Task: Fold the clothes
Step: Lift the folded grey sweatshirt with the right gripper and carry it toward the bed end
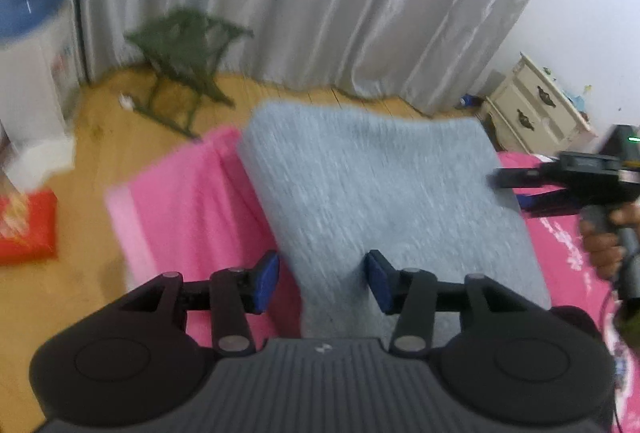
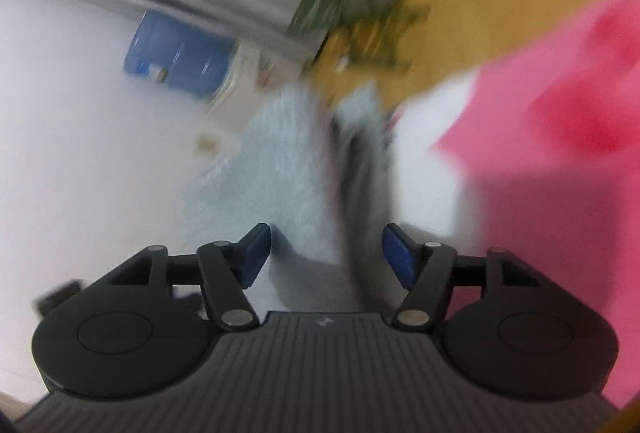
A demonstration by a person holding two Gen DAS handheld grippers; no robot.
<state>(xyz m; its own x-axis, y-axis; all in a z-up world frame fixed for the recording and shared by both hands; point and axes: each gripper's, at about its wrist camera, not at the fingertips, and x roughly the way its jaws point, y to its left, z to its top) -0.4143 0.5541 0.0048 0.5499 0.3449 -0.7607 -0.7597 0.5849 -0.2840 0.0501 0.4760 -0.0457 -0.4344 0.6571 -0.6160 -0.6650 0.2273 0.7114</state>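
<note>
My left tool and right tool gape, gripping nothing; grey garment lies part-folded on the bed, more folds likely left.

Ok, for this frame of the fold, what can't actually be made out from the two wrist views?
- Grey garment, left wrist view: motion blur hides its type; the gripper body cuts off its near end.
- Right gripper, left wrist view: fingertips smeared at the garment's edge, contact unclear.
- Right wrist view: heavy blur; the garment's folds are unreadable.
- Small white scrap on the floor: too small to identify.

Black ribbed left gripper, blue pads, silver rivets.
</note>
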